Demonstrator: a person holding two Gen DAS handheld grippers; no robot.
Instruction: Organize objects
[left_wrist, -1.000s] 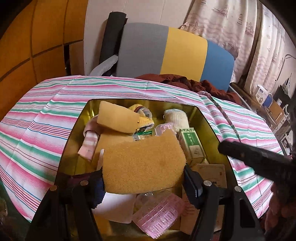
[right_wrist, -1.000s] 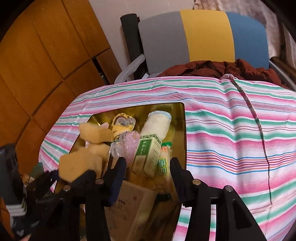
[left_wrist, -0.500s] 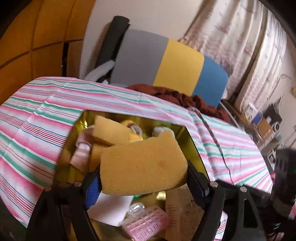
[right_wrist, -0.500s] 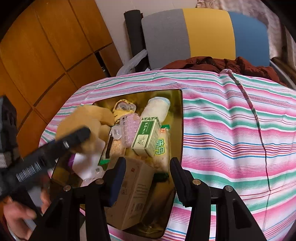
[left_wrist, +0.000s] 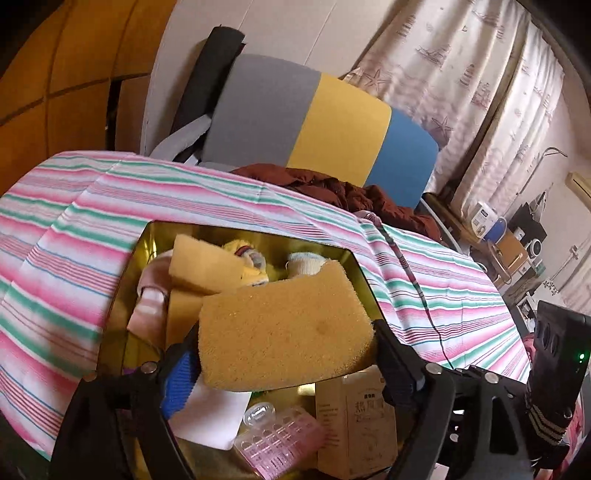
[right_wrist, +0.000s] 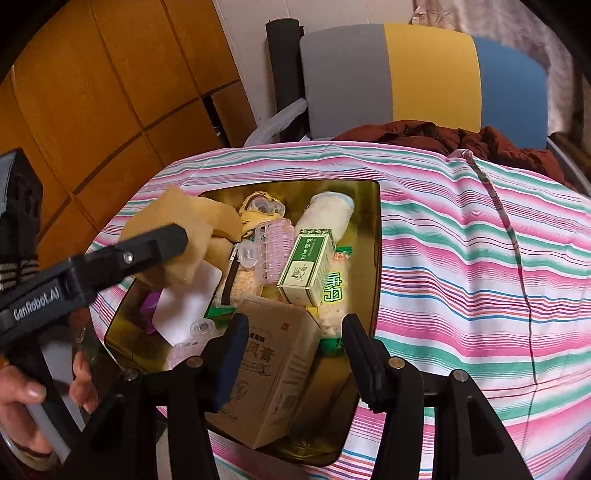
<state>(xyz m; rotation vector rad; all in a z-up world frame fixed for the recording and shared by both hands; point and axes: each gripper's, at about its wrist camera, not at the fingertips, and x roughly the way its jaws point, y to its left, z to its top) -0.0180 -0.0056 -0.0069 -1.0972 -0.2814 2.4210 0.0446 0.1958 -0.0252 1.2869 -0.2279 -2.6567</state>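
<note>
A gold tin (left_wrist: 144, 258) sits on a striped cloth, packed with several small items. My left gripper (left_wrist: 286, 347) holds a yellow sponge (left_wrist: 284, 325) just above the tin. Its jaws are opening, with both pads still touching the sponge's ends. In the right wrist view the same sponge (right_wrist: 181, 225) shows at the tip of a left finger (right_wrist: 151, 247), over the tin's left side. My right gripper (right_wrist: 291, 354) hovers over the tin's near end with its jaws opening. A brown carton (right_wrist: 273, 373) lies between and below them, and the pads stand clear of it.
The tin (right_wrist: 377, 258) also holds a green box (right_wrist: 306, 266), a pink hair roller (right_wrist: 275, 240), a white rolled sock (right_wrist: 328, 214), a second sponge (left_wrist: 203, 262) and a white card (right_wrist: 184, 306). Behind the striped cloth (right_wrist: 461, 266) stands a chair (right_wrist: 424, 77) with a brown jacket (right_wrist: 443, 136).
The left gripper has risen a little with the sponge and its jaws have spread wider. The right gripper has slid over the tin's near end, and the left gripper has entered its view.
</note>
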